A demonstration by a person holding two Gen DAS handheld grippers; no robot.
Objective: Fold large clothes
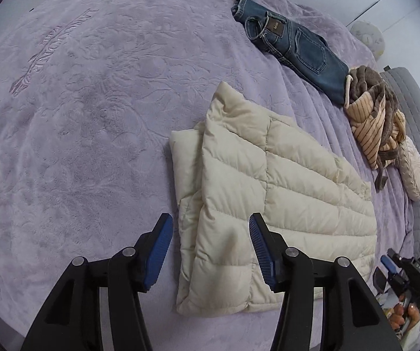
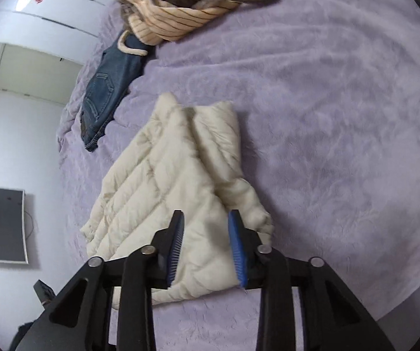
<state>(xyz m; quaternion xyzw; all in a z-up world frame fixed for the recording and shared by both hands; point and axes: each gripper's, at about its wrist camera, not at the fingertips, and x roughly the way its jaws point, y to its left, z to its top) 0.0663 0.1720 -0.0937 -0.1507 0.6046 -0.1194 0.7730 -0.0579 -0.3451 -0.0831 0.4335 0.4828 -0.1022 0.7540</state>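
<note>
Left wrist view: wide bare purple blanket [image 1: 78,117] at left, my left gripper [image 1: 211,251] released above the folded cream jacket [image 1: 268,193], my right gripper [image 2: 205,248] likewise released, jeans [image 1: 294,49] beyond.

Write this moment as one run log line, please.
task: fold large clothes | cream puffer jacket: folded on purple blanket | left gripper: open, empty | right gripper: open, empty | jeans: untouched

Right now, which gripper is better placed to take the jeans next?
Probably the left gripper: in its view the jeans lie ahead beyond the jacket, its jaws open and empty. The right gripper, jaws also empty, sees them far off to one side.
</note>
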